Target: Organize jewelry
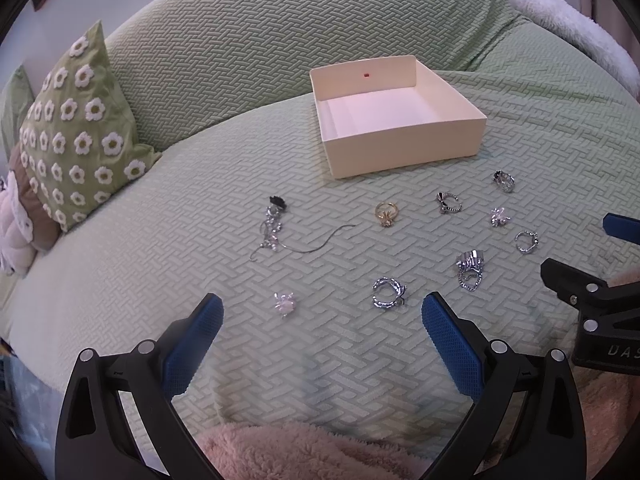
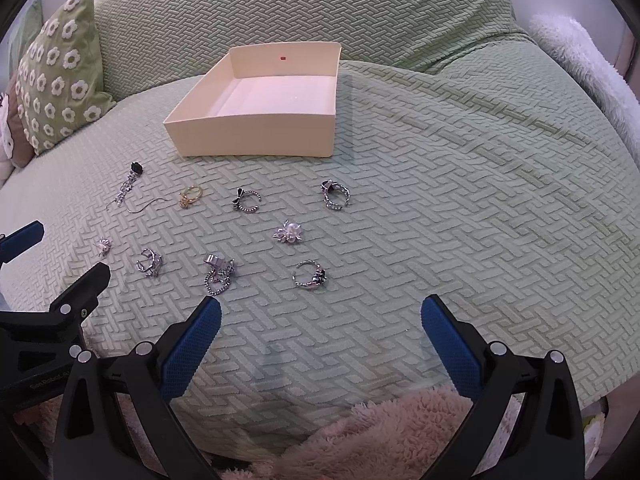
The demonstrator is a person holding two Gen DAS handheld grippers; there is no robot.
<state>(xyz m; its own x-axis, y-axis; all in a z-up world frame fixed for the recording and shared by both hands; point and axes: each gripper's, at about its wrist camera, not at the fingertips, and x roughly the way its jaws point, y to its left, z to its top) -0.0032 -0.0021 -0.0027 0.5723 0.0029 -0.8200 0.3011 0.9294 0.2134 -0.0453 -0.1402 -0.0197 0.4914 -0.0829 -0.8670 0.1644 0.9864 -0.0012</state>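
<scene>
An empty cream box sits on the green sofa seat. In front of it lie several pieces of jewelry: a gold ring, a black-flower dangle earring with a chain, a pearl ring, a pink stone ring, a silver open ring, and a chain ring. My left gripper is open and empty, near the pink and silver rings. My right gripper is open and empty, just short of a dark-stone ring.
A green flower-print pillow leans at the left. A white fluffy throw lies at the right. Pink fleece covers the near edge. Each gripper shows at the other view's side edge.
</scene>
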